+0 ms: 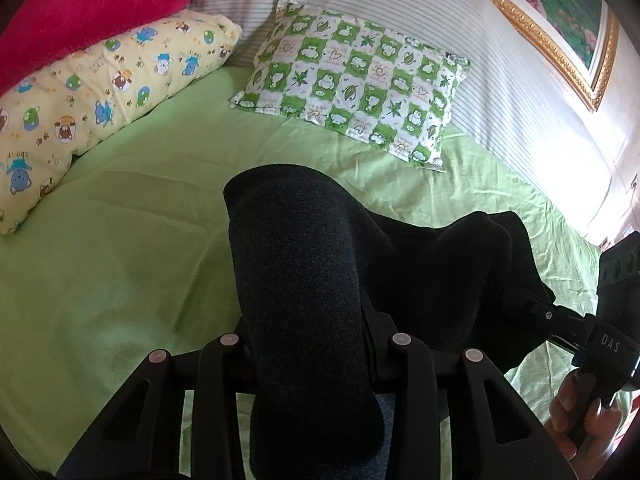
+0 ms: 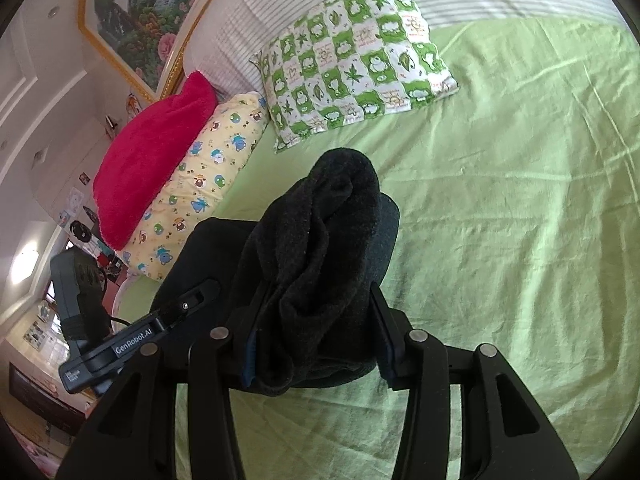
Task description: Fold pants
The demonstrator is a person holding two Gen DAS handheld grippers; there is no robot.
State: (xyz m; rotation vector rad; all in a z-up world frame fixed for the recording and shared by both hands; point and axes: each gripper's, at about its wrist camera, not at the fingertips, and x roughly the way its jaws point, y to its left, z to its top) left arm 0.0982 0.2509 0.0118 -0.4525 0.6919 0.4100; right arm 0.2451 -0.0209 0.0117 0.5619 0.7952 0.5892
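Both of my grippers have the dark pants [image 1: 304,280] bunched up in the centre of each view, lifted above the green bed sheet [image 1: 120,264]. My left gripper [image 1: 308,344] has its jaws closed on a thick roll of fabric running straight ahead. My right gripper [image 2: 316,328] has its jaws clamped on a crumpled wad, less tidy. The cloth spans between them, the long axis side to side, sagging in the middle. The checked pillow [image 2: 352,68] sits ahead in the upper frame, well apart. I reckon laying it flat comes next.
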